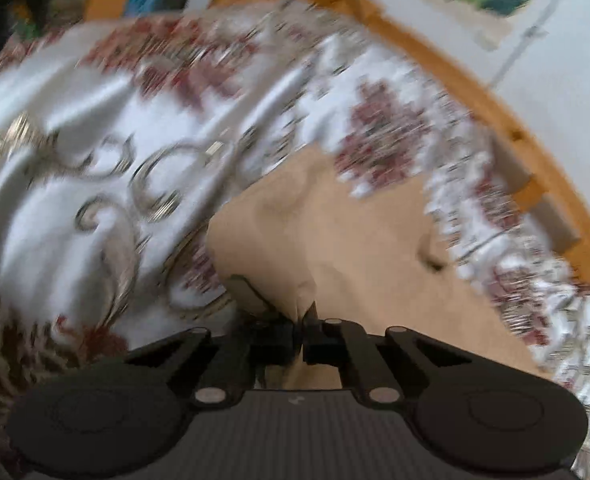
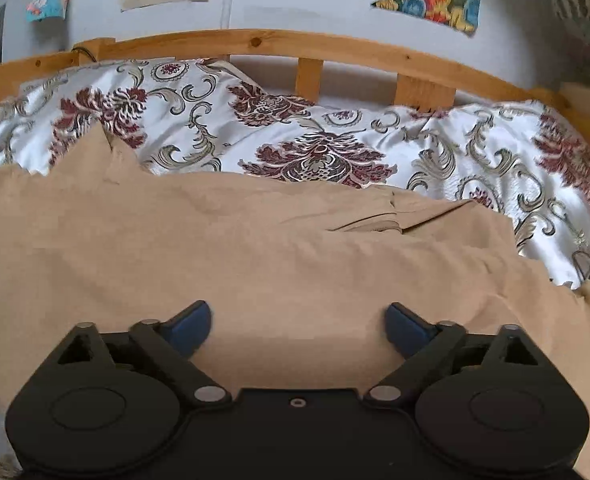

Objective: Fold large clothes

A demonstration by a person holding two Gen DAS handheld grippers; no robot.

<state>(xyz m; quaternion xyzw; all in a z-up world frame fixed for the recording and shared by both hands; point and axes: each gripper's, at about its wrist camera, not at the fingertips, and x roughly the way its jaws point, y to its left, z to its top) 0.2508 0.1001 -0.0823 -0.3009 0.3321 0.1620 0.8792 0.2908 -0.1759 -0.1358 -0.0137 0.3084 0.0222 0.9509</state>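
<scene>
Now my left hand-held gripper [image 1: 299, 328] pinches a fold of the tan garment [image 1: 335, 240] on the bed's floral bedspread [image 2: 315, 148]; my right hand-held gripper [image 2: 299, 326] hangs open above it.

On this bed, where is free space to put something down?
Free: the bedspread strip between the tan garment and the wooden rail, and right of the garment. Crowded: the near side, which the garment covers.

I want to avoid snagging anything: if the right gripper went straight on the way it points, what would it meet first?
Most likely the tan garment spread below the open right gripper; its fingers hover over that cloth, well short of the floral bedspread. Depth is unclear.
</scene>
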